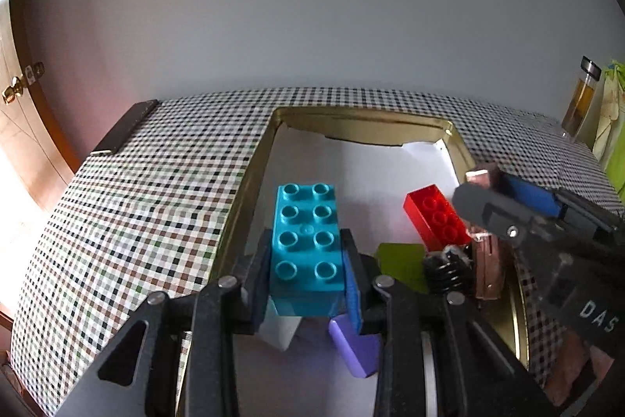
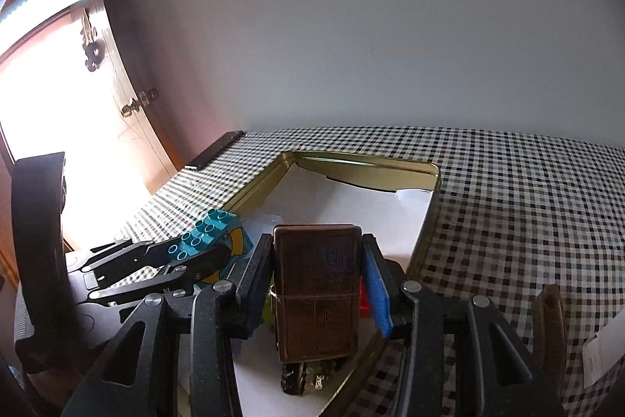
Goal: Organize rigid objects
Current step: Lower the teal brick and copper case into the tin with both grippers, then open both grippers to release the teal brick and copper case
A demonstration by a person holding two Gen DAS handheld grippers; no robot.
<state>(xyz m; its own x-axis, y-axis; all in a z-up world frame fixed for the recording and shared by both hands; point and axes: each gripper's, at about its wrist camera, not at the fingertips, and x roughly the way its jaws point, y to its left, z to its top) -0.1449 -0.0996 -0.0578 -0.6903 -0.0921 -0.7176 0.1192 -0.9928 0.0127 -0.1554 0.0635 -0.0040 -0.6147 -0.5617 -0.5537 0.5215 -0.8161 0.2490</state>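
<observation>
Left gripper [image 1: 306, 260] clamping teal brick [image 1: 306, 237] between fingers; right gripper [image 2: 316, 272] clamping brown lighter [image 2: 316, 284], both over tin [image 1: 250, 182].

Teal brick [image 1: 306, 241], red brick [image 1: 435, 217], purple block [image 1: 355, 346], gold tin [image 1: 250, 190], black-and-white checked tablecloth [image 1: 136, 206].

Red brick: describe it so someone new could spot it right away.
Find the gold tin lined with white paper on the checked tablecloth. Inside it, right of the teal brick held in the left tool, the red brick lies on the paper beside a green piece. It is the only red, narrow studded brick there.
</observation>
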